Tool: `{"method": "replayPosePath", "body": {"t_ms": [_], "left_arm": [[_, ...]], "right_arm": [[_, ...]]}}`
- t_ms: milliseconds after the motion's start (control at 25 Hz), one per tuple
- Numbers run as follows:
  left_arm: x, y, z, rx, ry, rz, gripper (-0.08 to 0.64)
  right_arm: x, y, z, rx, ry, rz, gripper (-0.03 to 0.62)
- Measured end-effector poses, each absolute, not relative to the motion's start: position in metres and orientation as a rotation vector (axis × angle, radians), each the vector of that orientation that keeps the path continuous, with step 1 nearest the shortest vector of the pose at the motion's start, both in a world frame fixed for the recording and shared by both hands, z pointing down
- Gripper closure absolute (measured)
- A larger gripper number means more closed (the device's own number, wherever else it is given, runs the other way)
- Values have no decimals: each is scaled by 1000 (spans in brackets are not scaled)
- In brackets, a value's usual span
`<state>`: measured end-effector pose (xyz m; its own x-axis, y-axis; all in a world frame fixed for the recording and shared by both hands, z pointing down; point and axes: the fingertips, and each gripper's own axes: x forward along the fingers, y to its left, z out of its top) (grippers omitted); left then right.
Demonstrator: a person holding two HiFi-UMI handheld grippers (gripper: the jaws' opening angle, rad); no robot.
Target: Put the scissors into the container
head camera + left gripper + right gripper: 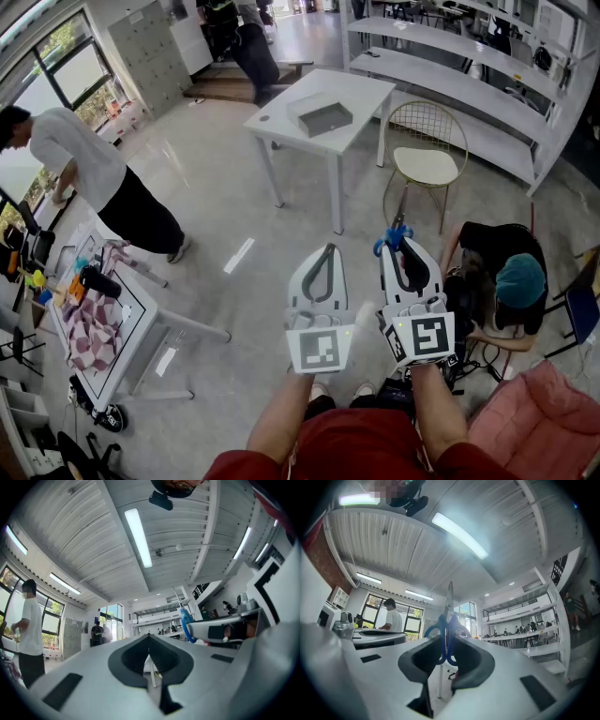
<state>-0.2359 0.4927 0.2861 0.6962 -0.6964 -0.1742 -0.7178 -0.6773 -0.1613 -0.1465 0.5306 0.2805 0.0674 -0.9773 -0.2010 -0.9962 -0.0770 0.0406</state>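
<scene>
Poking beyond the right gripper (pixel 398 251), the scissors (pixel 447 620) look clamped.

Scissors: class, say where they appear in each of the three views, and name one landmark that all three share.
Head view: scissors right of centre, held in the right gripper, blades toward the top.
Left gripper view: scissors right of centre.
Right gripper view: scissors dead centre, between the jaws.
Shared landmark: person in white shirt.

Bright daylight from windows (pixel 66 70); ceiling tube (pixel 459 535) glares, hazy in right gripper view; fisheye edges vignetted black.
</scene>
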Motion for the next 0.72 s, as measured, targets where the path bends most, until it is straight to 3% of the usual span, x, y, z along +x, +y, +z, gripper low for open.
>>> {"method": "replayPosePath", "body": {"t_ms": [720], "left_arm": [[-187,493,288,-2672,1175,170,551]], "right_arm": [[-103,527,287,-2157,2100,280,506]]}}
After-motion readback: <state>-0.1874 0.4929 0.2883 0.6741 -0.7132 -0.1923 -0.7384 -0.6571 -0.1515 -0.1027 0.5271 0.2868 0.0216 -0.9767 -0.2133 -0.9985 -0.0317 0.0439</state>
